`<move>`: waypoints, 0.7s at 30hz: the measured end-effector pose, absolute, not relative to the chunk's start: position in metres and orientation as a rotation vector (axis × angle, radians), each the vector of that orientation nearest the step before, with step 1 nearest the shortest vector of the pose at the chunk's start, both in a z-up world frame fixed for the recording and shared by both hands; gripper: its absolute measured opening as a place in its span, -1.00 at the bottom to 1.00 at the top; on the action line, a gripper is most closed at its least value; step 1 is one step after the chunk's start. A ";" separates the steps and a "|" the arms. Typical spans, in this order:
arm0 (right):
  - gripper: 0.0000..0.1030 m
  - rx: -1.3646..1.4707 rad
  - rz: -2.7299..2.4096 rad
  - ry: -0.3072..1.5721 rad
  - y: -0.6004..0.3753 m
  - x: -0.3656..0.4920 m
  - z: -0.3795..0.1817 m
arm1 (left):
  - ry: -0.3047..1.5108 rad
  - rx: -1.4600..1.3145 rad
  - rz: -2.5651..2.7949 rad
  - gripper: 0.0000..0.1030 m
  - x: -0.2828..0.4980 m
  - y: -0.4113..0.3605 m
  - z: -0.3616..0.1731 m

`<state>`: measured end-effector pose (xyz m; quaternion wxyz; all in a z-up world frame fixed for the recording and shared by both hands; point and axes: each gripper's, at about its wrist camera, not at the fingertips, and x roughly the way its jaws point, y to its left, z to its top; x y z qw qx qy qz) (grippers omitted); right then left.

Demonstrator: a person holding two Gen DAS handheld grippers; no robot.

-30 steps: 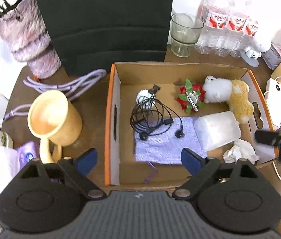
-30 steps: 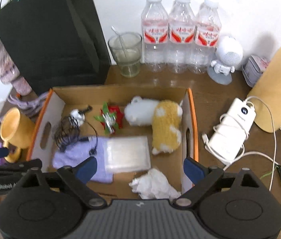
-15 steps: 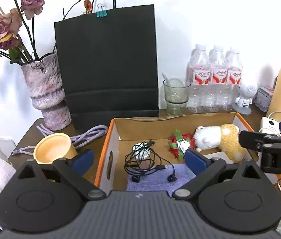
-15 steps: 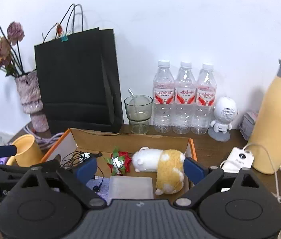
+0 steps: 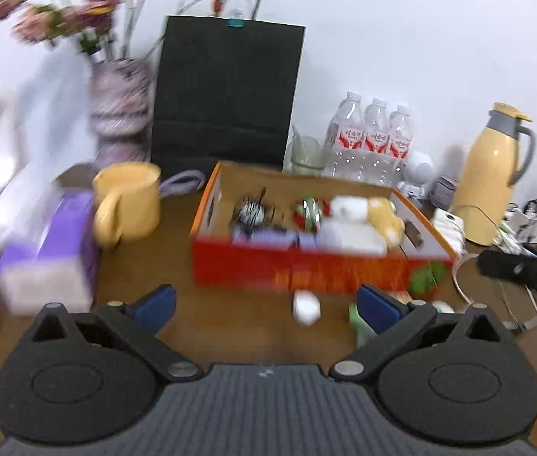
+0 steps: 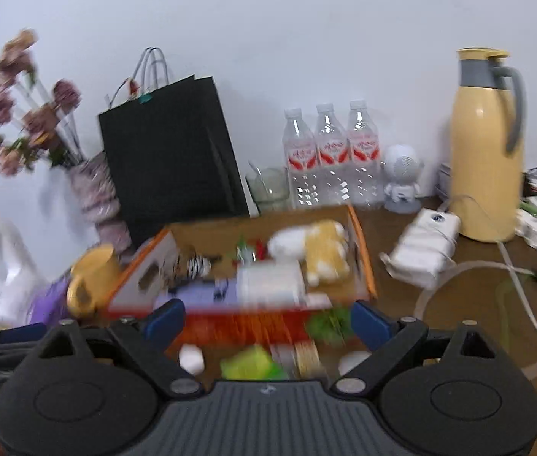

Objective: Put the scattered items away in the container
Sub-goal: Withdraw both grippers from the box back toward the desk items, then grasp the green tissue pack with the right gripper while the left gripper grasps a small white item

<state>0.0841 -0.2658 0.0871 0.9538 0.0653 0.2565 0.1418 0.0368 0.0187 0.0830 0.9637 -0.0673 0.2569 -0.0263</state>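
Box (image 5: 306, 269) on brown table (image 5: 230, 326), white wall (image 5: 382, 38) behind.

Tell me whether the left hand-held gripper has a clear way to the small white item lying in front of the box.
Probably yes. The left hand-held gripper is open and empty, and the small white item lies on bare table just ahead, outside the box, with nothing between. Blur hides its exact shape.

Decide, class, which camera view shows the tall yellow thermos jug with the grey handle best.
The right wrist view: the tall yellow thermos jug appears large, sharp and whole from lid to base, handle clear. The left wrist view shows the jug smaller, near the right edge, though still whole.
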 end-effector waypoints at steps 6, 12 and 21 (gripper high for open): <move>0.86 0.114 0.335 0.456 -0.293 -0.006 0.055 | 0.550 -0.056 -0.096 1.00 -0.040 0.022 0.043; 0.71 -0.007 0.341 0.517 -0.285 -0.005 0.036 | 0.572 0.019 -0.095 0.99 -0.024 0.022 0.035; 0.67 -0.181 0.453 0.530 -0.236 0.064 0.038 | 0.590 0.003 -0.202 0.56 0.043 0.016 0.042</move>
